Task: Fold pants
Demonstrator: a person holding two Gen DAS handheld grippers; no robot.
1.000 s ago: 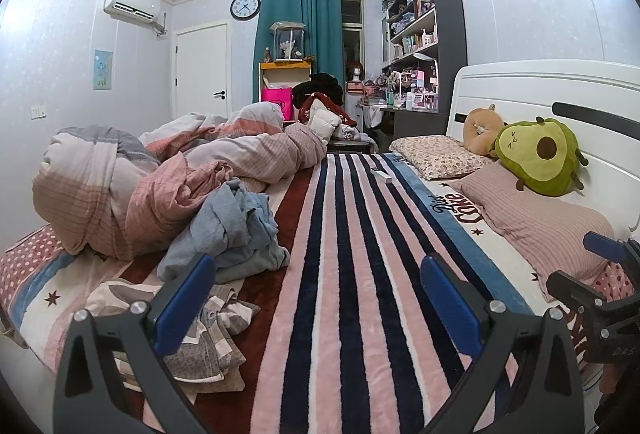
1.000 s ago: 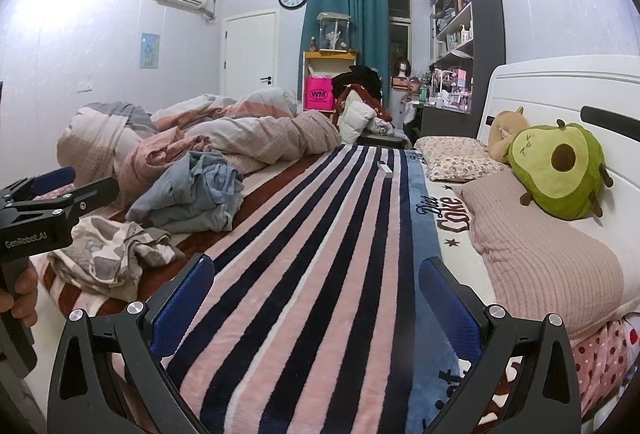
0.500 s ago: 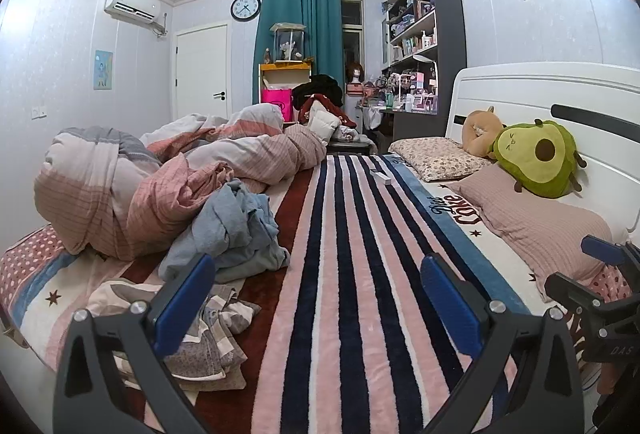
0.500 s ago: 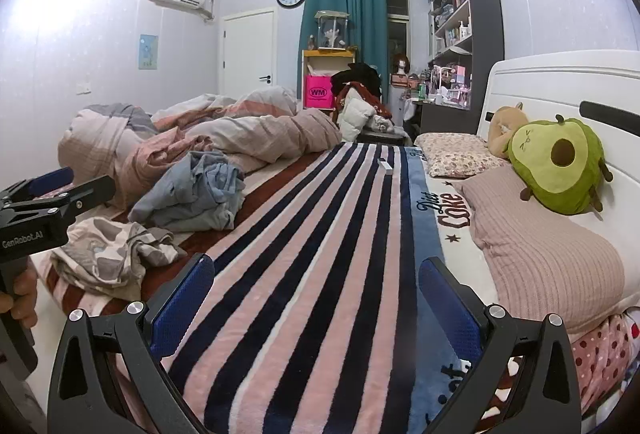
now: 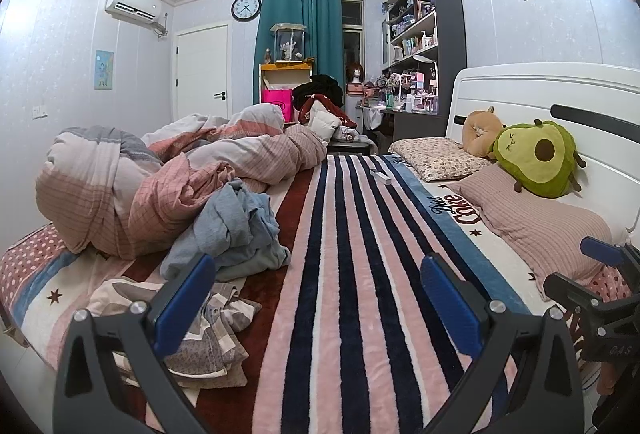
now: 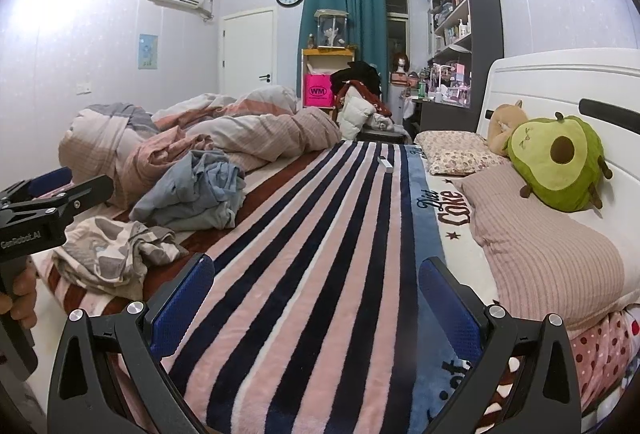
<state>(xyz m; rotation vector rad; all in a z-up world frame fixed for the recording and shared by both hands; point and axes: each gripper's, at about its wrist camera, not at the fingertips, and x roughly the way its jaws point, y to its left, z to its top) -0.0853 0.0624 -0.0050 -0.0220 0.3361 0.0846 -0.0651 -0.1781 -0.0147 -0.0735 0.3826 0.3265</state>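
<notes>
Both cameras sit low at the near edge of the bed, facing along the striped blanket toward the far curtain. The left view stands further left; each catches the other gripper at its edge.

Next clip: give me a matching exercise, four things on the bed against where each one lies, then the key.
Things:
1. avocado plush
2. blue garment
3. grey patterned garment
4. small white box

Places:
A. on the striped blanket, far end
B. crumpled at the bed's near left edge
C. against the headboard, on the pink pillow
D. heaped beside the bundled duvet

Pairs: 1-C, 2-D, 3-B, 4-A
</notes>
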